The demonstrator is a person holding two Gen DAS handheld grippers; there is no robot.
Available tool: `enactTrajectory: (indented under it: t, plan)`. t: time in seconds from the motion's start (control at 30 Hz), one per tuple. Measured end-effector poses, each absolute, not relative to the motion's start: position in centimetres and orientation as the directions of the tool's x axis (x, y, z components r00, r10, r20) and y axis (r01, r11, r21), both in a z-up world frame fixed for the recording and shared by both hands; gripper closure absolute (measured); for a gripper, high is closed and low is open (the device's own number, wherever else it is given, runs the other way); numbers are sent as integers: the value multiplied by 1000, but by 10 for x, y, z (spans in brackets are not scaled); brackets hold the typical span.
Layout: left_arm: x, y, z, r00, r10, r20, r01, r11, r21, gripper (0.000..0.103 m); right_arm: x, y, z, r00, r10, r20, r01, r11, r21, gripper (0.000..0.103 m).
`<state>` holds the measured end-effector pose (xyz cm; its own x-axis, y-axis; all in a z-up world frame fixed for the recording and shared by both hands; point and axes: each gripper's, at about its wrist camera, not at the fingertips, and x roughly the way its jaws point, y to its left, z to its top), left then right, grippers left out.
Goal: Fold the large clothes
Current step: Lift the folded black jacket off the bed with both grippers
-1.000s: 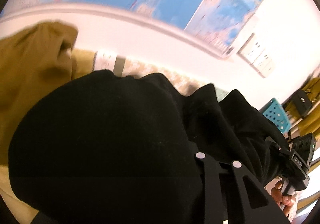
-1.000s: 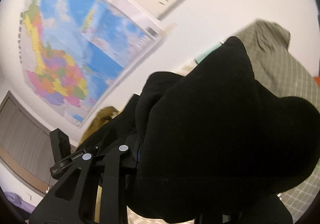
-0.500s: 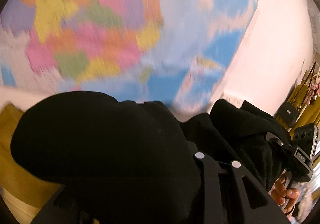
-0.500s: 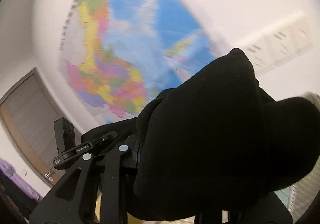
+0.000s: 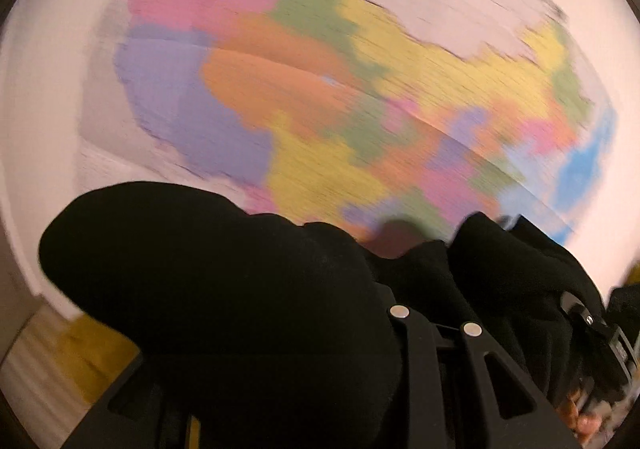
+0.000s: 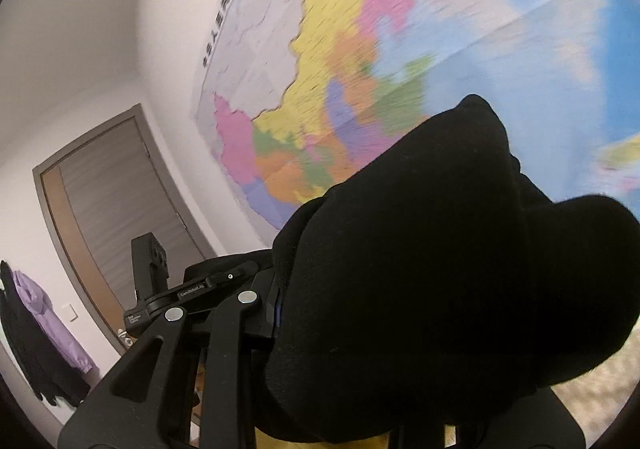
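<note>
Both my claws, left gripper (image 5: 360, 313) and right gripper (image 6: 280, 301), pinch the black garment (image 6: 440, 269) high before the wall map (image 6: 340, 49), so it hangs open for folding.

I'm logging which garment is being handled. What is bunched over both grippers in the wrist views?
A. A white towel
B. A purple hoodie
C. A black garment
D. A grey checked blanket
C: a black garment drapes over the right gripper, and the same black cloth covers the left gripper.
</note>
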<state>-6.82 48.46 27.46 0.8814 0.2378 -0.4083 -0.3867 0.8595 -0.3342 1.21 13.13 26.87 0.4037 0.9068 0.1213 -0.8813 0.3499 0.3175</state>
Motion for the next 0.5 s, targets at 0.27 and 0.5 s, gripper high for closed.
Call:
enactTrajectory:
  t: [0.27, 0.5]
  plan:
    - [-113, 592, 230, 827, 387, -408, -527, 786, -322, 72, 31, 244, 234, 302, 951, 68, -924, 275, 267, 75]
    - [-137, 656, 49, 619, 328, -713, -719, 602, -348, 73, 86, 320, 75, 174, 908, -381, -824, 346, 449, 70]
